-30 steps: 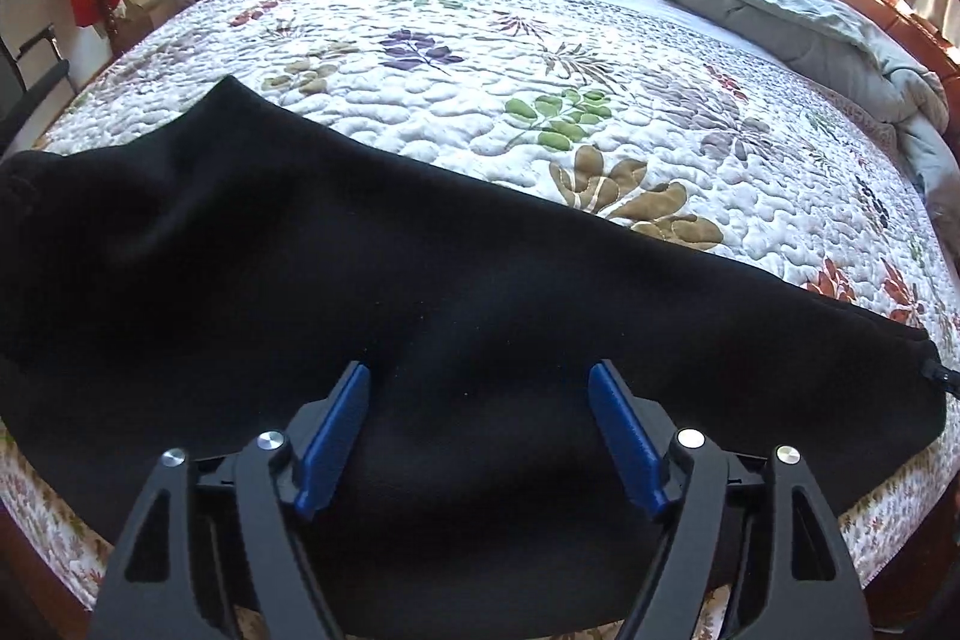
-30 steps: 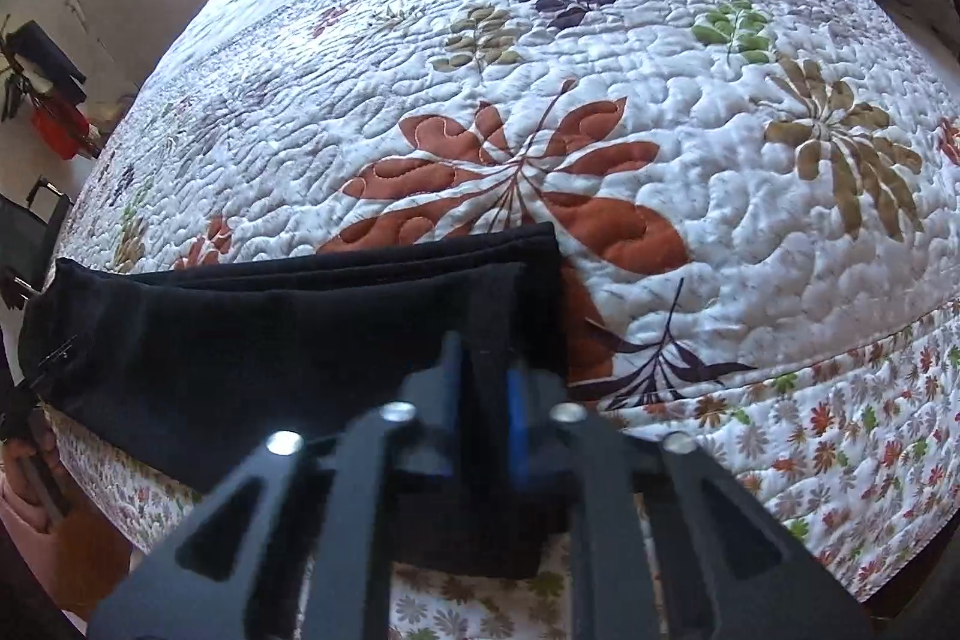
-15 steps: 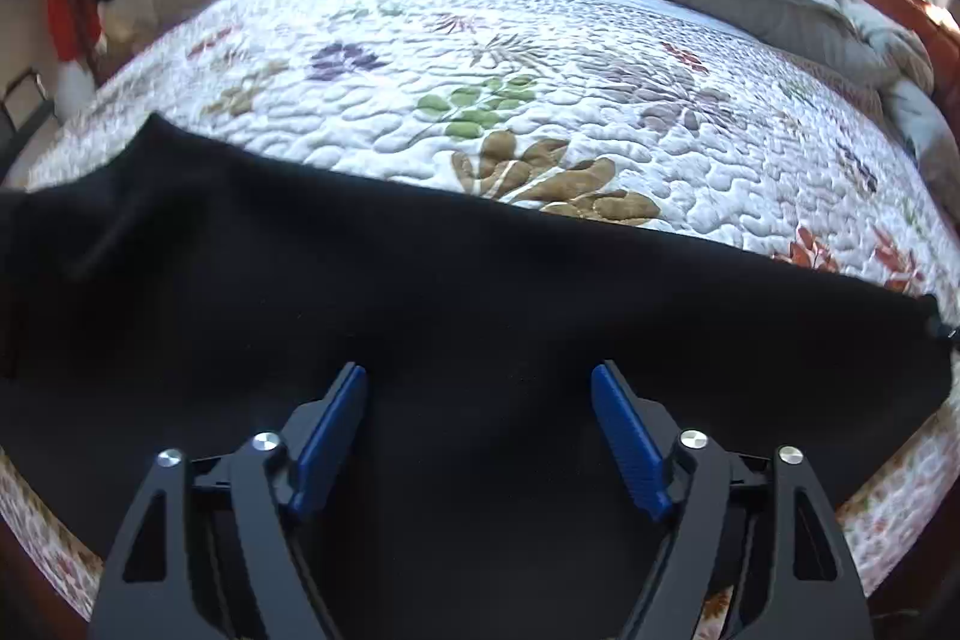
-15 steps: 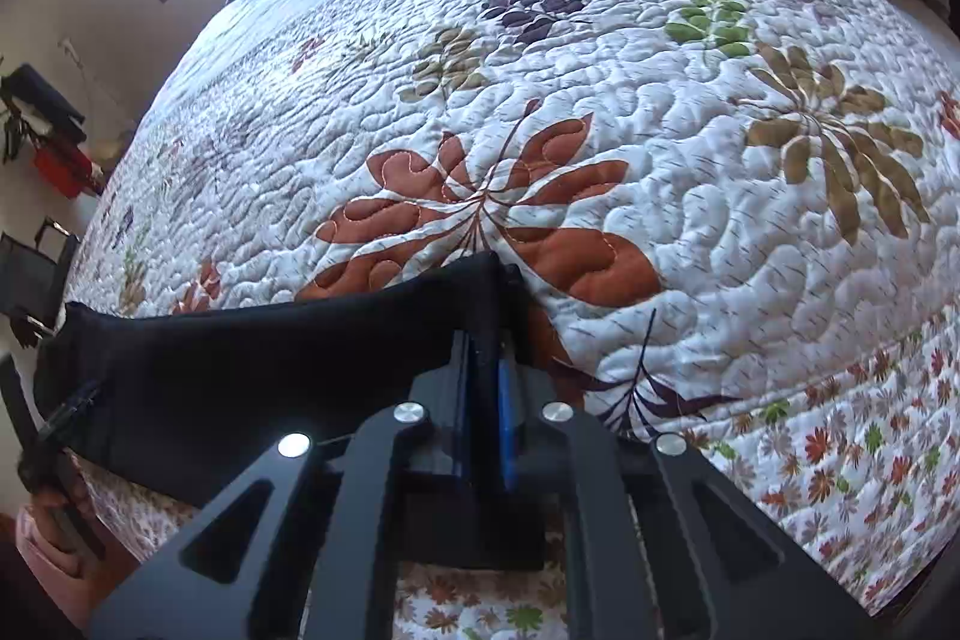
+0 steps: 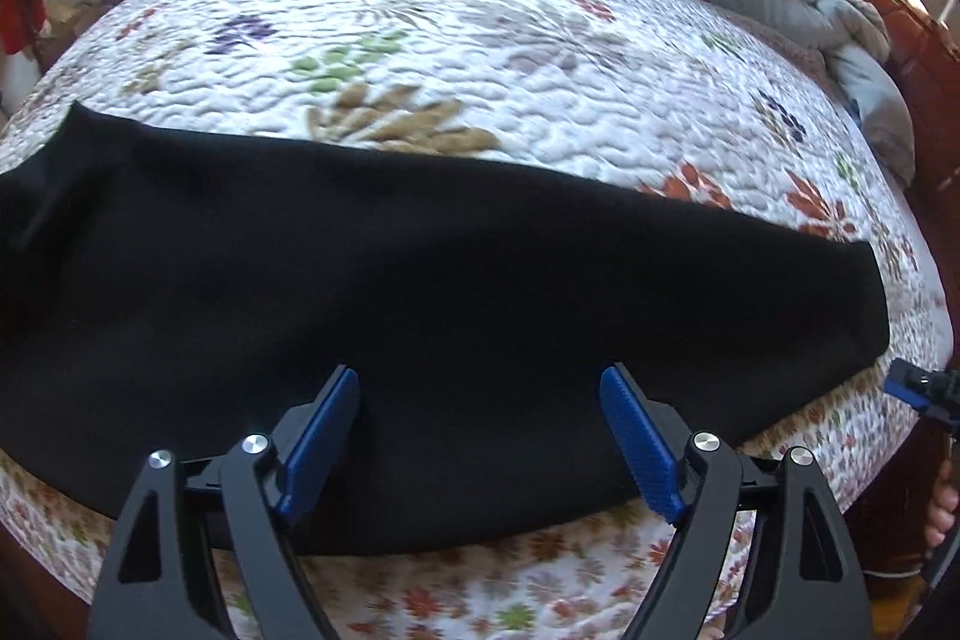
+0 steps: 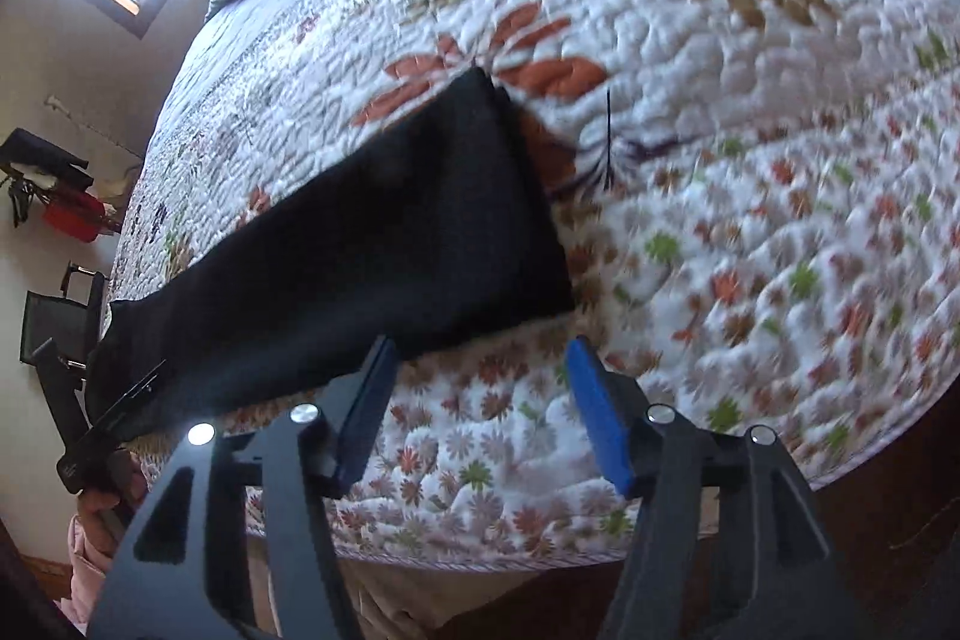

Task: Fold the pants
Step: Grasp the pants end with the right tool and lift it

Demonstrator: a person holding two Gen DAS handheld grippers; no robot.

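Black pants lying as a long flat band near the bed's front edge, both grippers hovering empty

The pants [image 5: 420, 292] are stretching across the middle of the left wrist view, from the left border to a squared end at the right, resting on the floral quilt [image 5: 540, 58]; in the right wrist view that end is sitting centre-frame, running off toward the lower left; the cloth is looking soft, limp and light — likely to sag and slide on itself, so pinching all layers at an end's corners seems best; the left gripper [image 5: 480, 436] is hanging over the near hem, jaws spread wide; the right gripper [image 6: 480, 412] — jaws likewise apart — is gripping nothing, just beside the end.
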